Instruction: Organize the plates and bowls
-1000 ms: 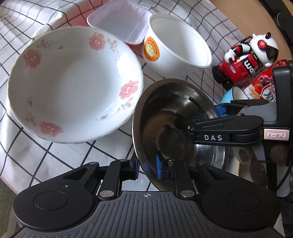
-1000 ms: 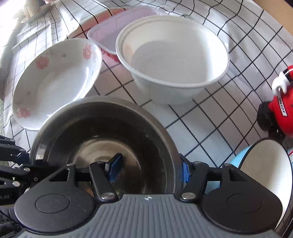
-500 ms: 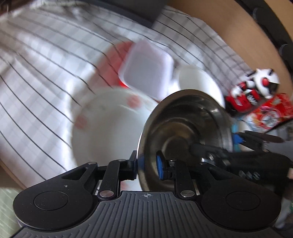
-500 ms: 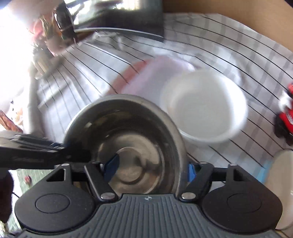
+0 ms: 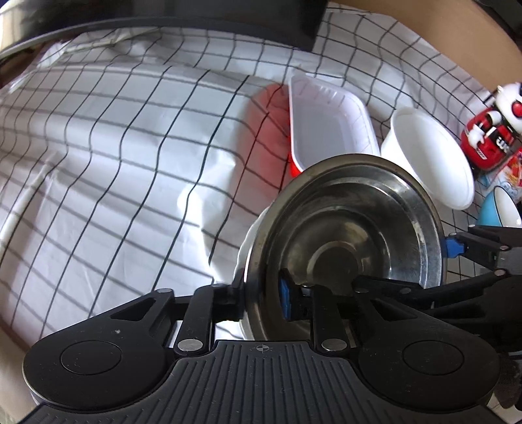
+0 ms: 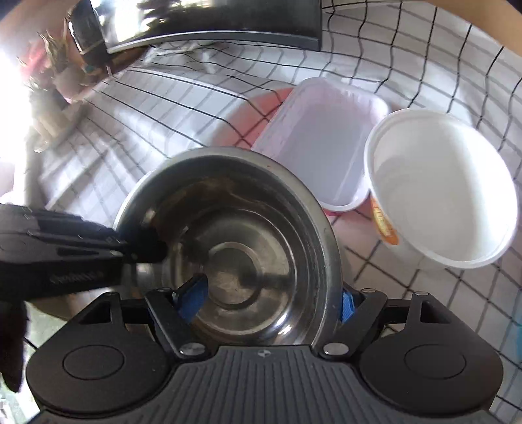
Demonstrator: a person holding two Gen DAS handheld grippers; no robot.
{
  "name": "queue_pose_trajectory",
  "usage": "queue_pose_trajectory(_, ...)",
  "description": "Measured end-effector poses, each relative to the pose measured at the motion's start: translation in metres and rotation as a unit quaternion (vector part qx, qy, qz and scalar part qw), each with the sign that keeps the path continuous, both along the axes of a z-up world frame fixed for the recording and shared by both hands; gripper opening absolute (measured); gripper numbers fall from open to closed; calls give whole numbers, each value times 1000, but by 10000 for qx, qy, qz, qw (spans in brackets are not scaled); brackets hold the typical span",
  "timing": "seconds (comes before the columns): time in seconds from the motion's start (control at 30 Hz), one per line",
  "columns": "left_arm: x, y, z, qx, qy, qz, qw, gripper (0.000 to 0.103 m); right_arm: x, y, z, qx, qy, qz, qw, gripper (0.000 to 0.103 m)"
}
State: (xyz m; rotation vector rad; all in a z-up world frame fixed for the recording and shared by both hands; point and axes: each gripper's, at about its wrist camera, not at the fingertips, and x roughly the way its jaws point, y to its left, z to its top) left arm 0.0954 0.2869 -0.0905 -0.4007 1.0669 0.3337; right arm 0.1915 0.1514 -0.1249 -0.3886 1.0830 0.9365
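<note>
Checked white tablecloth (image 5: 124, 156) covers the work surface, with a dark flat slab (image 6: 228, 22) lying along its far edge. At centre of both views a steel bowl (image 5: 352, 248) is carried between two grippers. Left gripper (image 5: 261, 298): its jaws, which have just been closing a little, clamp the near-left rim, one blue pad inside the bowl and the other finger outside the wall. A white rim shows directly under the steel bowl at this grip; whether the pads also pinch that rim cannot be told. Right gripper (image 6: 270, 298): jaws spread wide, having just been opening; one blue pad lies inside the bowl near its floor, the other just outside the right wall; pad contact with the metal cannot be confirmed. In the right wrist view the left gripper enters from the left and meets the bowl's left rim. Beyond the bowl stand a rectangular plastic container (image 6: 323, 143), just beside it a white paper bowl (image 6: 437, 186) with an orange label, and at far right a red-and-white toy robot (image 5: 492, 130).
</note>
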Motion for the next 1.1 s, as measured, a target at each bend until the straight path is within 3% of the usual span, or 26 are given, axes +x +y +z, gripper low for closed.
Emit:
queue_pose_trajectory(0.33,1,-4,3,698,-306,-528,9957,22,-4,-15,2,107,-322,-350,9988,80)
queue_pose_trajectory(0.47,-2,9,0,450,-543,-540,9960,26,0,-29,3,233,-242,-760,9965,82)
queue_pose_trajectory(0.77,10,32,-13,-259,-634,-779,9946,32,5,-63,-26,588,798,-1797,9787,82)
queue_pose_trajectory(0.93,22,32,-20,-261,-555,-1086,9922,33,-7,-67,-41,665,1126,-1917,9727,84)
queue_pose_trajectory(1.03,30,28,-28,-306,-367,-1158,9921,35,-13,-66,-42,742,1076,-1877,9735,82)
queue_pose_trajectory(1.1,33,24,-32,-276,-234,-1159,9926,35,-14,-65,-43,859,1306,-1771,9717,72)
